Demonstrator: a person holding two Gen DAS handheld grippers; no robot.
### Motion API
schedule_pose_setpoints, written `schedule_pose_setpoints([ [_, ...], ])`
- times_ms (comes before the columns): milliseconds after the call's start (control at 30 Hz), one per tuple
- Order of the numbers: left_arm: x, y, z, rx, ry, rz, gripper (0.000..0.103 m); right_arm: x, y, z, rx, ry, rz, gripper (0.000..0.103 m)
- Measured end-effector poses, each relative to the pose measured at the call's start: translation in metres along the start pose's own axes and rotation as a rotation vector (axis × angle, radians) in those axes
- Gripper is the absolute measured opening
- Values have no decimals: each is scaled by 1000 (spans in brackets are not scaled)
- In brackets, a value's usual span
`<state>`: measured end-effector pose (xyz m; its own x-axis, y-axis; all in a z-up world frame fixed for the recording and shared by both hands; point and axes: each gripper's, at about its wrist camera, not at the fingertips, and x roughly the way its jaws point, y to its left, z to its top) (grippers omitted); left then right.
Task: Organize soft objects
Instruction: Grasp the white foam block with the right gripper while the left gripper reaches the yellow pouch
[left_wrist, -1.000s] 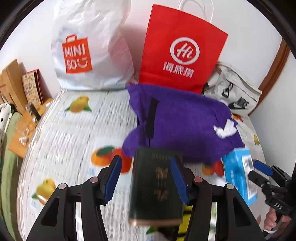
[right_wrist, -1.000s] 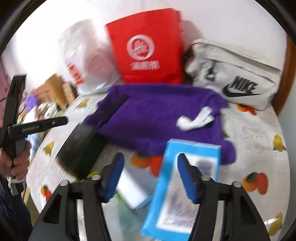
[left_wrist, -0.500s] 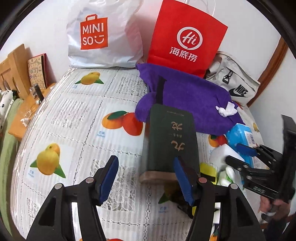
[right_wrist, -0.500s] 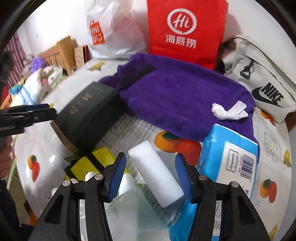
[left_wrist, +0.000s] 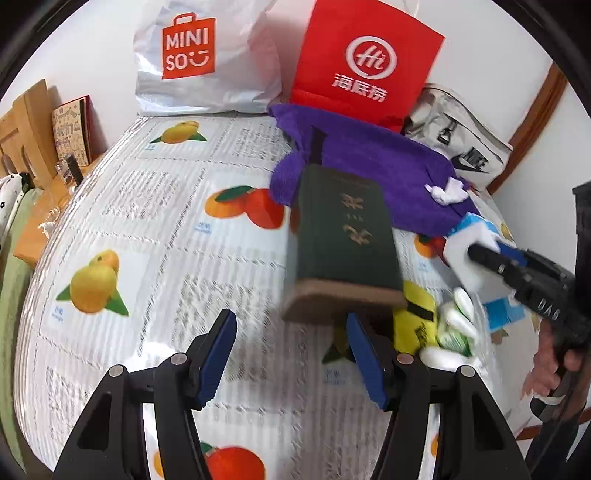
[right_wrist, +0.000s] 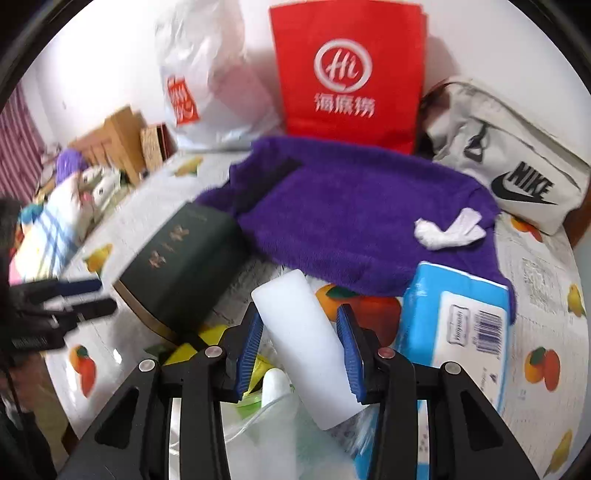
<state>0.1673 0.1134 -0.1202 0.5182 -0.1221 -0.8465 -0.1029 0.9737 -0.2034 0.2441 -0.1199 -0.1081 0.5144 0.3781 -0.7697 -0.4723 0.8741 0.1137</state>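
A white foam block (right_wrist: 306, 339) lies between the blue pads of my right gripper (right_wrist: 301, 347), which is closing around it; it also shows in the left wrist view (left_wrist: 466, 258). A purple towel (right_wrist: 351, 221) lies behind it with a crumpled white tissue (right_wrist: 447, 230) on top. A blue tissue pack (right_wrist: 461, 332) lies at the right. A dark green book (left_wrist: 345, 236) rests on the table. My left gripper (left_wrist: 291, 354) is open and empty, in front of the book's near end.
A red paper bag (left_wrist: 364, 62), a white Miniso bag (left_wrist: 199, 59) and a grey Nike pouch (right_wrist: 517, 181) stand at the back wall. A yellow item (left_wrist: 415, 314) and a clear bag of white pieces (left_wrist: 454, 332) lie right of the book. The fruit-print tablecloth (left_wrist: 147, 240) spreads left.
My left gripper let go of the green book and drew back from it. My right gripper moved left from the blue tissue pack and narrowed around the white foam block.
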Motion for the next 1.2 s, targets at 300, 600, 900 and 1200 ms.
schedule_pose_setpoints([
  [300, -14, -35, -27, 69, -2, -50, 67, -63, -10, -23, 89, -98, -16, 41],
  [600, 7, -43, -45, 98, 19, 33, 67, -109, -22, -75, 130, -129, -46, 42],
  [900, 22, -62, -42, 188, 29, -41, 69, -115, -40, -118, 212, -101, -56, 43],
  [1200, 31, -89, -39, 256, 43, -23, 75, -110, -53, -130, 264, -83, -54, 43],
])
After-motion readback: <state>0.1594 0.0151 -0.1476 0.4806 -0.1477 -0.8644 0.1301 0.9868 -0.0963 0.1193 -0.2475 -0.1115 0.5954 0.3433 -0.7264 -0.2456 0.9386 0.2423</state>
